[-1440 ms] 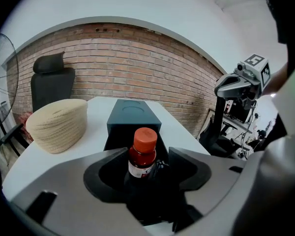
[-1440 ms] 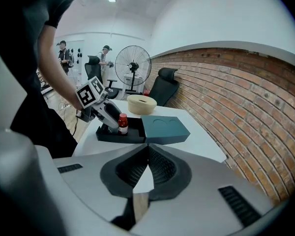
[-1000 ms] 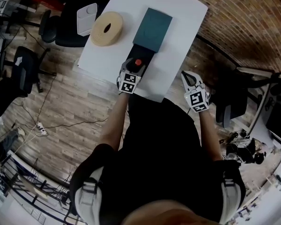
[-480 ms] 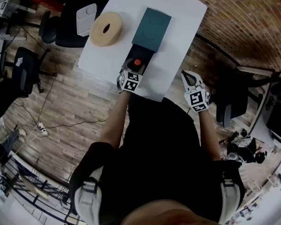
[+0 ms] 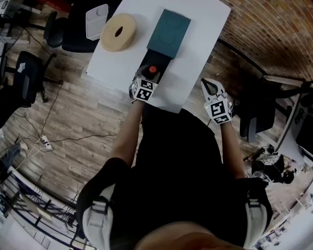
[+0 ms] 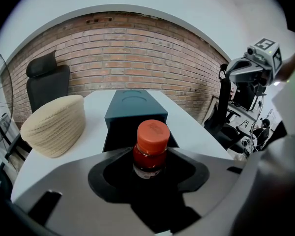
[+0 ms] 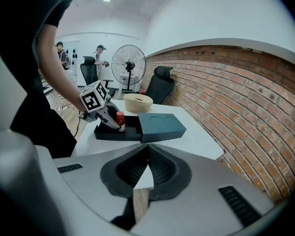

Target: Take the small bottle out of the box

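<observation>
A small bottle point(image 6: 150, 149) with an orange-red cap stands upright in the black tray point(image 5: 157, 59) that is slid out of the dark teal box point(image 5: 169, 32). My left gripper point(image 6: 150, 157) is at the tray. Its jaws stand one on each side of the bottle and are closing, with a dark gap still showing on both sides. The head view has the bottle point(image 5: 153, 70) just ahead of the left gripper point(image 5: 148, 77). My right gripper point(image 5: 208, 86) hangs off the table's near right edge, shut and empty; its tips meet in the right gripper view point(image 7: 147, 149).
A beige tape-like roll point(image 5: 119, 32) lies on the white table point(image 5: 203, 14) left of the box. Office chairs point(image 5: 31, 82) and a white item point(image 5: 96, 21) stand to the left. A brick wall runs along the right. A fan point(image 7: 129, 63) and people stand far off.
My left gripper has edged slightly forward around the bottle. The right gripper, box and roll have not moved.
</observation>
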